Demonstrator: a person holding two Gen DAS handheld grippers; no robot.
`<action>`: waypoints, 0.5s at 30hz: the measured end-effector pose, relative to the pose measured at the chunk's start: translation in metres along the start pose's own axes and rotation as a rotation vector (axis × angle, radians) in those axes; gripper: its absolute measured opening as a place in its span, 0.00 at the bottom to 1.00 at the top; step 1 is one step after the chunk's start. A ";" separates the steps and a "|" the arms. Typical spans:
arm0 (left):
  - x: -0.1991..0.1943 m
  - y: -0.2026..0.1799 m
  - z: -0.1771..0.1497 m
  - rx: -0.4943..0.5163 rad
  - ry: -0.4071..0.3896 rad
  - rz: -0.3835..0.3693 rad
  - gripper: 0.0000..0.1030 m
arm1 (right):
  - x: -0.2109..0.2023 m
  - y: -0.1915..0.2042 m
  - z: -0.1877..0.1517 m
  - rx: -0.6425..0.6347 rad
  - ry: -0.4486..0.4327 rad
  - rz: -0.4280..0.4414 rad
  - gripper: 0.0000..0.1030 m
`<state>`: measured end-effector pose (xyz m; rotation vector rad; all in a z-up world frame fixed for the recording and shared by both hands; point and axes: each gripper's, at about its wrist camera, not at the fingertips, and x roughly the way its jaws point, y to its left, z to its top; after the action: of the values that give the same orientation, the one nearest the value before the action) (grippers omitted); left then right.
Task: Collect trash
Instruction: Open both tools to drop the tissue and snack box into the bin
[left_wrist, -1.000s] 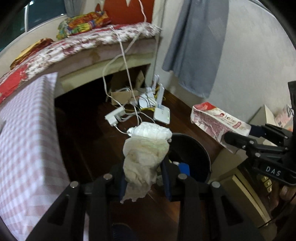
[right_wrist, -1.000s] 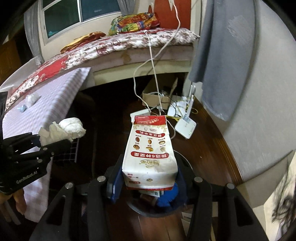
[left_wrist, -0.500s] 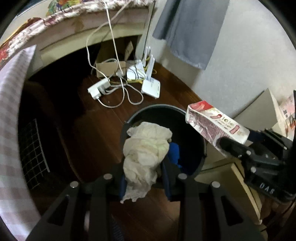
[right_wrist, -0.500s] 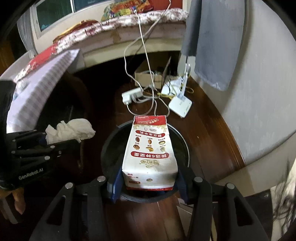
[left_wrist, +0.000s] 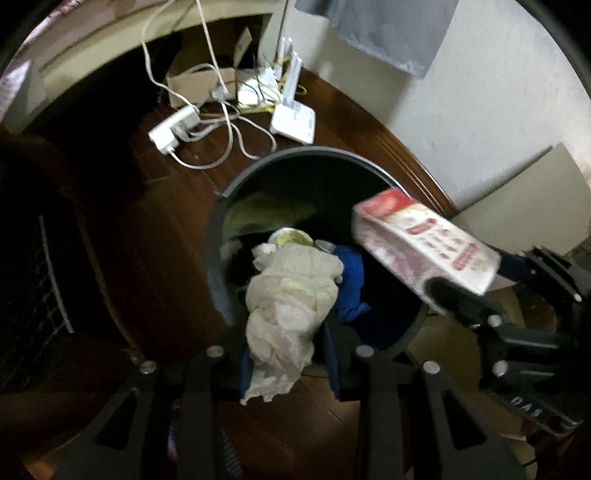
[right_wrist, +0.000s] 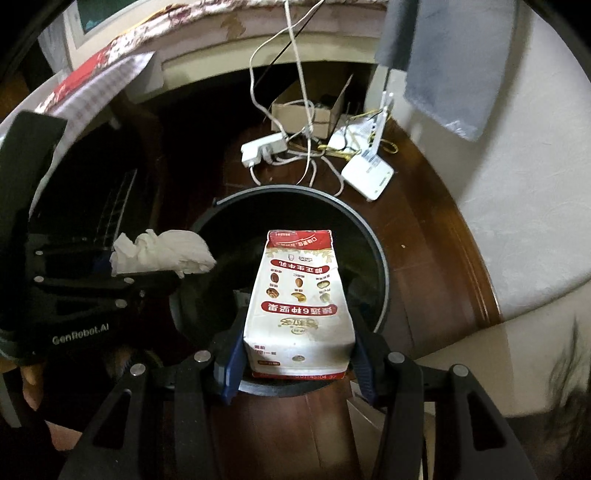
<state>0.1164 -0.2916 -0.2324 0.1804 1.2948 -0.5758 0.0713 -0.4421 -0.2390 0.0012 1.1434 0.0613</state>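
My left gripper (left_wrist: 288, 354) is shut on a crumpled white tissue wad (left_wrist: 291, 299) and holds it over the near rim of a black round trash bin (left_wrist: 258, 170). My right gripper (right_wrist: 299, 354) is shut on a red-and-white milk carton (right_wrist: 299, 302), held over the same bin (right_wrist: 369, 232). The carton (left_wrist: 424, 247) and right gripper (left_wrist: 480, 306) show at the right of the left wrist view. The tissue (right_wrist: 162, 251) and left gripper (right_wrist: 122, 280) show at the left of the right wrist view. Trash lies in the bin, including blue cloth (left_wrist: 351, 280).
On the dark wood floor beyond the bin lie a white power strip (right_wrist: 264, 147) with tangled cables, a white router (right_wrist: 367, 175) and a cardboard box (right_wrist: 306, 110). A white wall (right_wrist: 517, 221) with a hanging grey cloth (right_wrist: 450, 62) is to the right.
Both grippers have moved forward and tilted down, so the tissue and the carton now hang over the bin's opening. Both stay shut on their loads.
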 end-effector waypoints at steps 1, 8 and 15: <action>0.002 0.000 0.000 0.002 -0.008 0.009 0.46 | 0.010 0.001 -0.001 -0.034 0.014 -0.005 0.53; 0.009 0.007 -0.006 0.007 -0.038 0.099 0.87 | 0.039 -0.006 -0.013 -0.082 0.062 -0.120 0.78; 0.008 0.020 -0.009 -0.034 -0.048 0.131 0.88 | 0.025 -0.009 -0.012 -0.037 0.035 -0.128 0.81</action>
<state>0.1200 -0.2736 -0.2459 0.2200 1.2354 -0.4437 0.0711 -0.4497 -0.2670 -0.1065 1.1749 -0.0310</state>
